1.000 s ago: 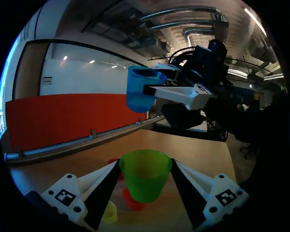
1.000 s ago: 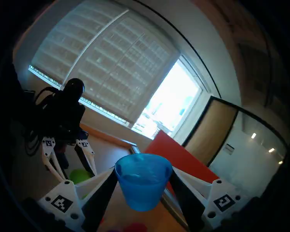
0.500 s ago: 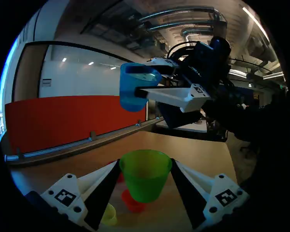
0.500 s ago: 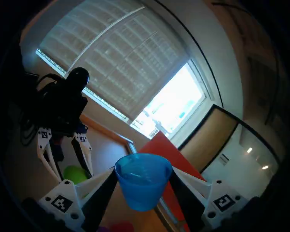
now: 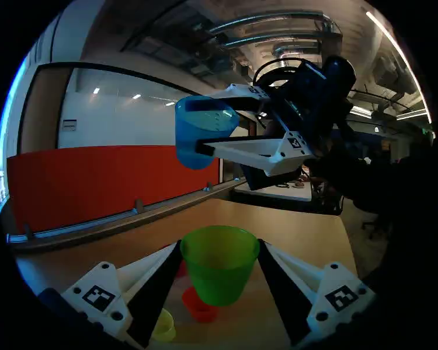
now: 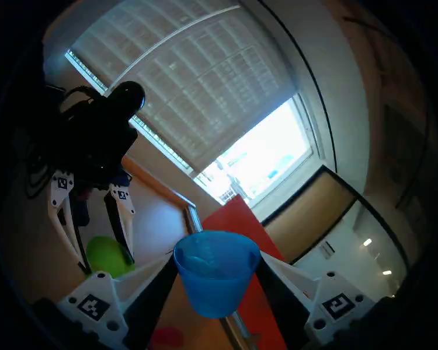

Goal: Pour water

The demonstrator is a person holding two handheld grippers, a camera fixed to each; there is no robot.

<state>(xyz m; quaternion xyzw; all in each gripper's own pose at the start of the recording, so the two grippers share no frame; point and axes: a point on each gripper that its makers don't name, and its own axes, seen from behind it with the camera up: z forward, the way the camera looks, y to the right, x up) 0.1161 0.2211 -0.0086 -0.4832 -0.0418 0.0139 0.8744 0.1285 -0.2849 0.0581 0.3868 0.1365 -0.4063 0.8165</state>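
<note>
1. The left hand-held gripper (image 5: 219,245) is clenched on the green cup (image 5: 219,274), with one finger pressing each side. The cup is upright, near the camera and over the desk (image 5: 303,233).
2. The right hand-held gripper (image 6: 217,259) grasps the blue cup (image 6: 216,286) between both fingers.
3. In the left gripper view the blue cup hangs high in the air, slightly tilted. It is farther off than the green cup and a little to its left, and the two are well apart.
4. A small red cup (image 5: 198,304) and a yellow cup (image 5: 163,326) sit on the desk, below and left of the green cup.
5. A red wall panel (image 5: 102,181) runs along the desk's far left side.
</note>
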